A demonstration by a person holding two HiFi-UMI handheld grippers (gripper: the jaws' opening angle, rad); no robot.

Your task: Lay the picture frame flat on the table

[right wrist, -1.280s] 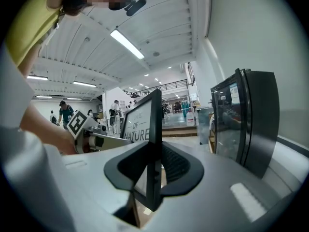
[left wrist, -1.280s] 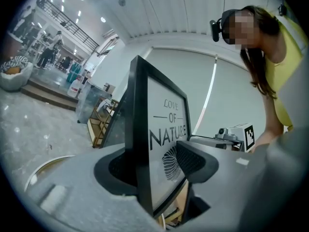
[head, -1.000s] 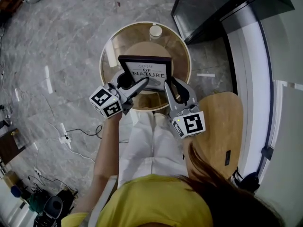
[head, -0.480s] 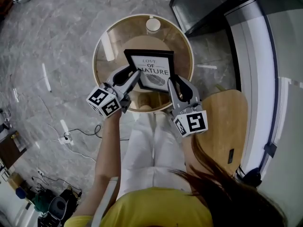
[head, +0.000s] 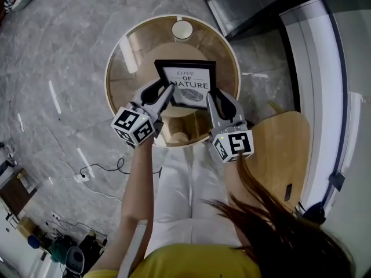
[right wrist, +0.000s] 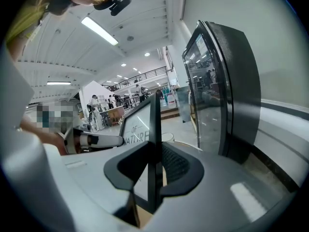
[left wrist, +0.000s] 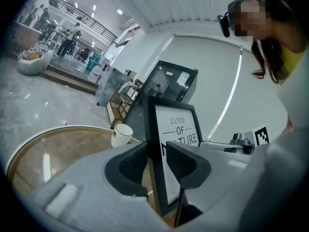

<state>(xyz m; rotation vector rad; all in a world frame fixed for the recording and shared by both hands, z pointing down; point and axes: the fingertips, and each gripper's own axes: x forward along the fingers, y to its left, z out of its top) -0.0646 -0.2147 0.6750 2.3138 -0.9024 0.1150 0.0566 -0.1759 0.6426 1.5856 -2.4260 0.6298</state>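
Note:
A black picture frame [head: 186,83] with a "LOVE OF NATURE" print stands tilted on the round glass table [head: 124,51]. My left gripper [head: 165,90] is shut on its left edge, and in the left gripper view the pads pinch the frame [left wrist: 176,129] between them [left wrist: 155,161]. My right gripper [head: 211,95] is shut on the right edge. The right gripper view shows that edge of the frame [right wrist: 155,122] clamped between its pads [right wrist: 155,166]. The frame's lower edge is hidden behind the grippers.
A white cup [head: 182,29] stands at the table's far rim, behind the frame. A wooden seat [head: 278,149] is to the right, and a dark glass-door cabinet [head: 249,4] lies beyond the table. Cables [head: 98,167] run over the marble floor at left.
My left gripper's jaws closed onto the frame's left edge. More of the frame's face shows from above than before. The right grip is unchanged.

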